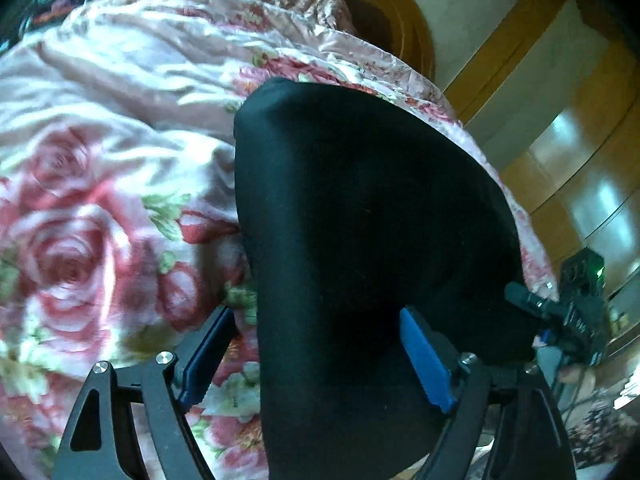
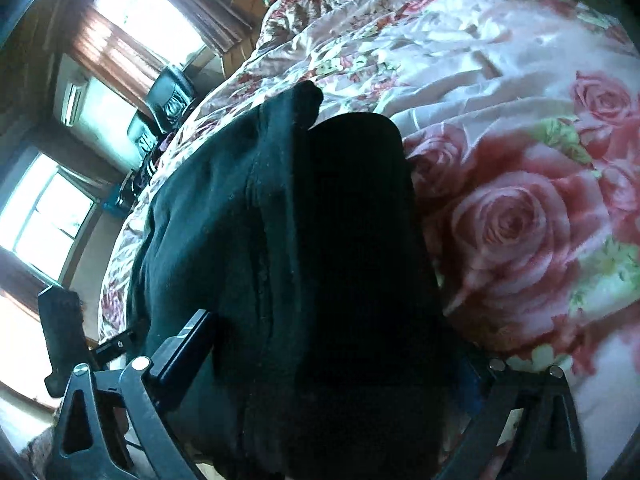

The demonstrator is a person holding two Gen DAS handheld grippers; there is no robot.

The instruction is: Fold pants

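Observation:
Black pants [image 1: 360, 200] lie folded in a long stack on a rose-print bedspread [image 1: 80, 220]. In the left wrist view my left gripper [image 1: 316, 348] stands open. Its blue pads [image 1: 426, 360] are wide apart; the near end of the pants lies between them, with a gap to the left pad. In the right wrist view the pants [image 2: 300, 240] fill the middle, a thinner layer spread out to the left. My right gripper [image 2: 332, 356] straddles their near end, open; its left finger [image 2: 184, 348] sits at the cloth's edge and the right finger is mostly hidden behind the cloth.
The bedspread [image 2: 520, 200] is wrinkled and stretches far beyond the pants. A wooden headboard [image 1: 408, 20] and wood-trimmed wall stand past the bed. The other gripper's body [image 1: 576, 312] shows at the right. Windows [image 2: 48, 220] and a dark chair [image 2: 168, 92] lie beyond the bed's left edge.

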